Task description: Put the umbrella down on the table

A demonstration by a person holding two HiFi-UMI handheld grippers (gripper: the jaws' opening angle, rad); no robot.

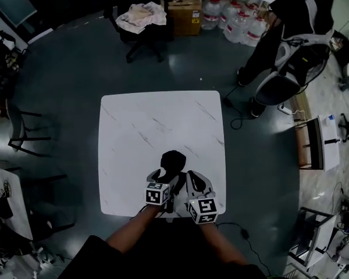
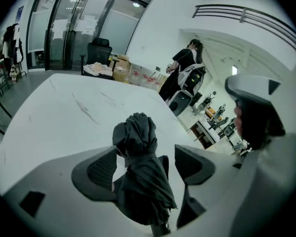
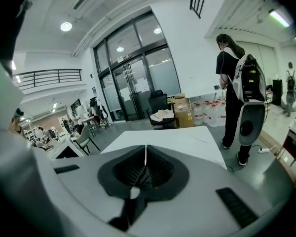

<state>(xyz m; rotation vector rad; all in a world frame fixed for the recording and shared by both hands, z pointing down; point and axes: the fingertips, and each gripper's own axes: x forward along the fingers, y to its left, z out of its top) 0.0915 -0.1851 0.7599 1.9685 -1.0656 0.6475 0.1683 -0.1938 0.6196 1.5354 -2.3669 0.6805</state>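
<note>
One white table (image 1: 139, 127) (grey floor (image 1: 70, 68) around); left gripper (image 2: 145, 167) spread round umbrella (image 2: 135, 132), right gripper (image 3: 145, 154) closed.

A white marbled table (image 1: 163, 115) stands on a dark grey floor (image 1: 64, 68). At 12 o'clock from it are an office chair (image 1: 141, 36) heaped with cloth and a cardboard box (image 1: 184, 7), at 1 o'clock water jugs (image 1: 235, 22), at 9 o'clock a black chair (image 1: 23, 129). Beyond, tall glass doors (image 3: 133, 83) stand in a white wall under round ceiling lights (image 3: 65, 26).
</note>
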